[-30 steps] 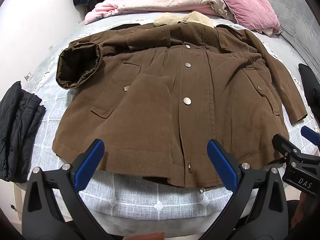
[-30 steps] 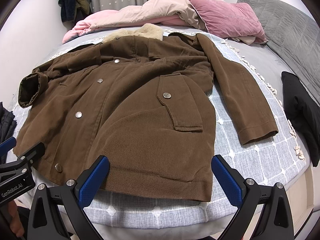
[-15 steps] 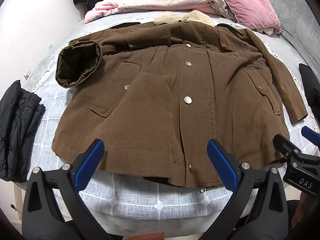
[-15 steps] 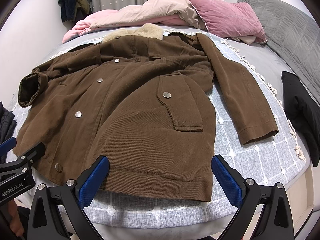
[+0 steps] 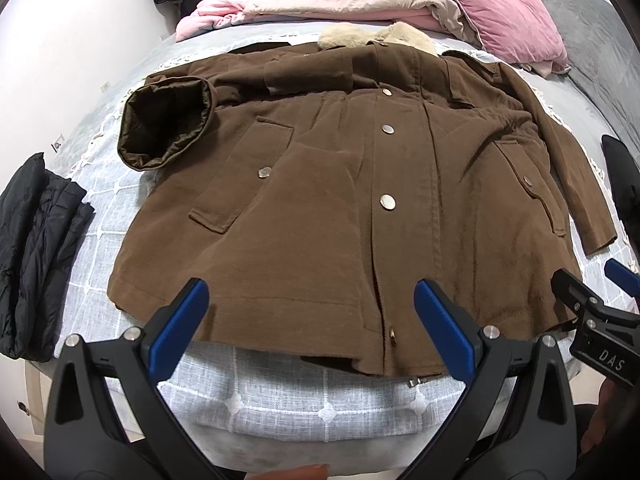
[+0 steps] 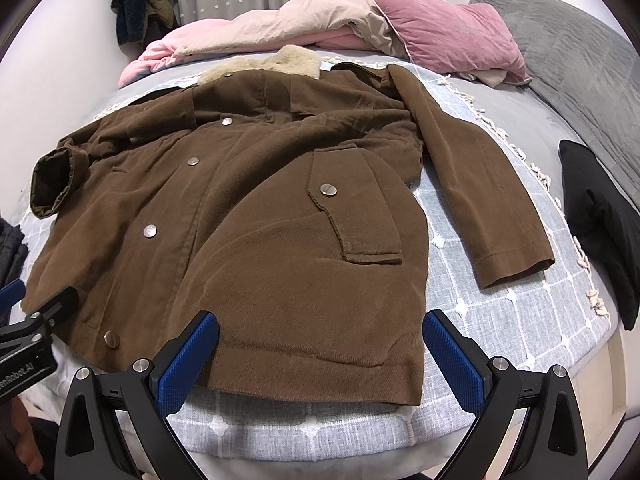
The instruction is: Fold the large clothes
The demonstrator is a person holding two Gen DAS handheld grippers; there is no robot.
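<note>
Here is the big brown corduroy coat with silver snap buttons (image 5: 340,216), spread face up across the bed with its pale grey checked blanket (image 5: 320,400), cream fleece collar (image 5: 376,36) at the far end, hem nearest the cameras. The left claw (image 5: 312,320) hovers just above the hem near the button placket, its blue-padded fingers (image 5: 180,320) spread wide and holding nothing. Over on the other side, the right claw (image 6: 320,352) hangs over the hem's right-hand corner, likewise gaping, empty, with the flap pocket (image 6: 356,208) straight ahead of it. Neither claw touches the cloth. One sleeve (image 6: 472,176) lies out flat on the blanket to the right, its cuff well apart from the right claw; the other sleeve's cuff (image 5: 164,124) is rolled open, showing dark lining. A folded black quilted garment (image 5: 36,260) sits at the bed's left edge, another black garment (image 6: 600,220) at the right. Pink bedding (image 6: 320,20) and a rose velvet pillow (image 6: 448,28) are heaped beyond the collar.
</note>
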